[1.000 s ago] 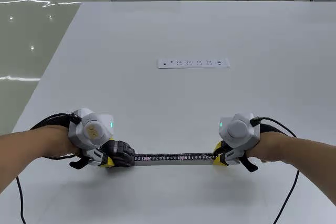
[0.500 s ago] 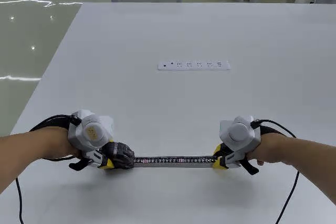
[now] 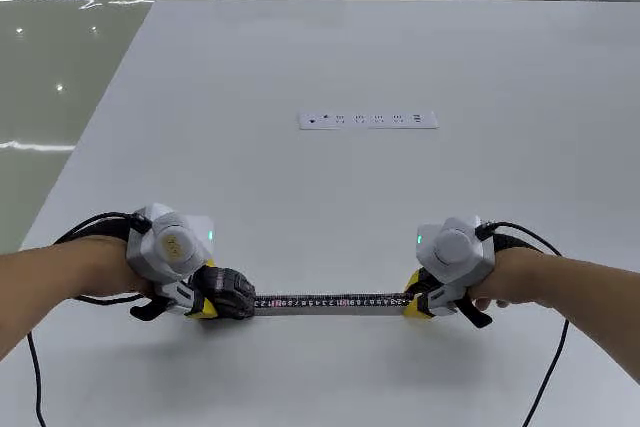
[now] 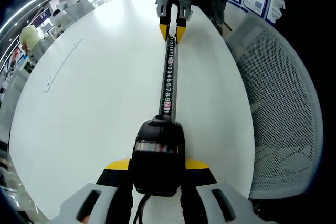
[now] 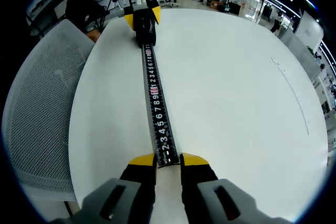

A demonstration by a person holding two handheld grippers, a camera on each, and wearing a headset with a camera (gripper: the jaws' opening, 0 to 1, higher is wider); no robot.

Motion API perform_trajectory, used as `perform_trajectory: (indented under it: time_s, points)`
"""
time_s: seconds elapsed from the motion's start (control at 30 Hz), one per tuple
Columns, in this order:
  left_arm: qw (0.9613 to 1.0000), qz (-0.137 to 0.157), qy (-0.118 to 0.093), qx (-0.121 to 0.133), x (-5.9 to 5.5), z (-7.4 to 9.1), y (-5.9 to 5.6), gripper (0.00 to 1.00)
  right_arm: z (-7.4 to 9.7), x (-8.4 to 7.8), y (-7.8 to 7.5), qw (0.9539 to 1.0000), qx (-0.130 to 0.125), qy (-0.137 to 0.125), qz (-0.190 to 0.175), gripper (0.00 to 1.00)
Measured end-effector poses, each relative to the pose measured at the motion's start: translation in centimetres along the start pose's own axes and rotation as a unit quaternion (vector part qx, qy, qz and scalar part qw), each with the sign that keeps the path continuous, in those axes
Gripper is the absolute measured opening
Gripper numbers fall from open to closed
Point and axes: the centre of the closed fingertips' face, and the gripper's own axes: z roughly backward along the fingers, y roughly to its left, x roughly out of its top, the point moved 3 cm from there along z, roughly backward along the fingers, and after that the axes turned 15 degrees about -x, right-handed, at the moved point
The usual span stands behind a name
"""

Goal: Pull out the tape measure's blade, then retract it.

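The black tape measure case (image 3: 228, 293) lies on the white table (image 3: 330, 207) near its front edge, with my left gripper (image 3: 205, 304) shut on it. Its blade (image 3: 330, 300) runs out to the right, flat along the table. My right gripper (image 3: 414, 306) is shut on the blade's tip. In the left gripper view the case (image 4: 157, 150) sits between the yellow fingertips of the left gripper (image 4: 157, 166), and the blade (image 4: 168, 77) reaches the right gripper (image 4: 172, 28). In the right gripper view the right gripper (image 5: 168, 161) pinches the blade (image 5: 153, 93), which leads to the case (image 5: 143, 24).
A white power strip (image 3: 368, 120) lies flat at mid table. A grey mesh chair (image 4: 283, 103) stands just off the table's front edge, also seen as the chair (image 5: 42, 103). Cables (image 3: 545, 387) trail from both grippers past the front edge. Shiny floor lies left of the table.
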Motion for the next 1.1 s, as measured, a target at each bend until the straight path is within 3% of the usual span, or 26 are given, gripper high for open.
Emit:
perform_trajectory:
  time_s: [0.07, 0.33, 0.43, 0.47, 0.63, 0.7, 0.73, 0.77, 0.8, 0.93, 1.0, 1.03, 1.07, 1.1]
  points:
    - [0.9998, 0.017, -0.007, -0.004, 0.1, -0.1, 0.0, 0.32, 0.0, 0.0, 0.1, 1.0000, 0.000, -0.001, -0.003, 0.24]
    - [0.9999, 0.012, -0.008, 0.000, 0.1, -0.1, 0.1, 0.34, 0.4, -0.1, -0.2, 0.9997, -0.008, -0.009, -0.019, 0.35]
    - [0.9995, 0.022, -0.020, 0.002, -0.2, 0.4, 0.0, 0.50, 1.0, 0.3, -0.5, 0.9981, -0.011, -0.021, -0.056, 0.41]
    - [0.9951, 0.070, -0.061, 0.032, -0.2, 1.8, 0.4, 0.55, 1.6, 0.0, -1.1, 0.9964, -0.032, -0.027, -0.074, 0.41]
    - [0.9939, 0.080, -0.068, 0.033, -0.1, 2.0, 0.3, 0.76, 1.7, 0.0, -1.1, 0.9957, -0.036, -0.028, -0.080, 0.46]
    - [0.9924, 0.089, -0.078, 0.035, -0.1, 2.2, 0.2, 1.00, 1.9, 0.0, -1.1, 0.9950, -0.038, -0.030, -0.087, 0.48]
    - [0.9834, 0.112, -0.112, 0.089, -0.4, 3.4, 0.2, 0.97, 3.0, -0.1, -0.9, 0.9900, -0.070, -0.045, -0.113, 0.49]
    - [0.9795, 0.123, -0.130, 0.092, -0.4, 3.5, 0.0, 0.99, 3.5, 0.3, -0.6, 0.9853, -0.076, -0.062, -0.140, 0.52]
    - [0.9783, 0.133, -0.131, 0.090, -0.6, 3.5, -0.2, 1.00, 3.7, 0.6, -0.4, 0.9840, -0.074, -0.071, -0.146, 0.56]
    - [0.9760, 0.136, -0.144, 0.090, -0.4, 3.5, -0.2, 1.00, 3.8, 0.8, -0.3, 0.9830, -0.073, -0.077, -0.150, 0.79]
    - [0.9667, 0.163, -0.174, 0.092, -0.3, 3.7, -0.8, 1.00, 4.3, 0.7, -0.1, 0.9815, -0.089, -0.078, -0.150, 0.85]
    - [0.9615, 0.176, -0.189, 0.093, -0.3, 3.7, -1.1, 1.00, 4.5, 0.6, 0.0, 0.9806, -0.098, -0.078, -0.151, 0.88]
    - [0.9402, 0.207, -0.249, 0.105, -0.6, 4.2, -2.9, 1.00, 5.3, -0.3, 0.6, 0.9668, -0.134, -0.093, -0.197, 0.90]
    - [0.9331, 0.218, -0.263, 0.111, -0.8, 4.3, -3.3, 1.00, 5.5, -0.7, 0.8, 0.9617, -0.143, -0.095, -0.214, 0.93]
